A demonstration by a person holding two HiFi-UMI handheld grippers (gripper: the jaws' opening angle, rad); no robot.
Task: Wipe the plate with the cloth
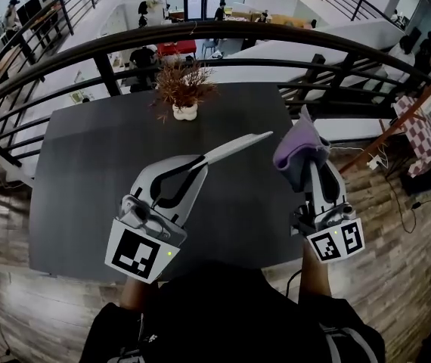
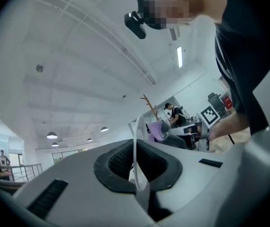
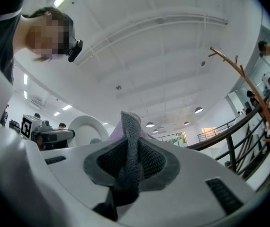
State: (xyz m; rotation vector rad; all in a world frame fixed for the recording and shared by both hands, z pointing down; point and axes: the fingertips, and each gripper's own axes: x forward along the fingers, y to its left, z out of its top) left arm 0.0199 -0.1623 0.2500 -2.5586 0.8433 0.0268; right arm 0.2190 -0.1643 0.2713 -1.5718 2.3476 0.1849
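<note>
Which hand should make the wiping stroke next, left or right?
Right, likely. The right gripper is shut on the purple-grey cloth, beside the thin white plate clamped by its rim in the left gripper.

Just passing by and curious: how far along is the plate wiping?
Done: left gripper clamps the white plate by its rim, right gripper clamps the purple cloth. In hand: both held above the table, not touching. Left: the wiping itself, it seems.

Plate: white. Cloth: lilac, grey knit side. Left gripper, right gripper: pale grey, dark ribbed pads, black-and-white square markers. Table: matte dark grey. Plant, 12 o'clock: rust-brown; pot white. Checked fabric, 3 o'clock: red-white.
</note>
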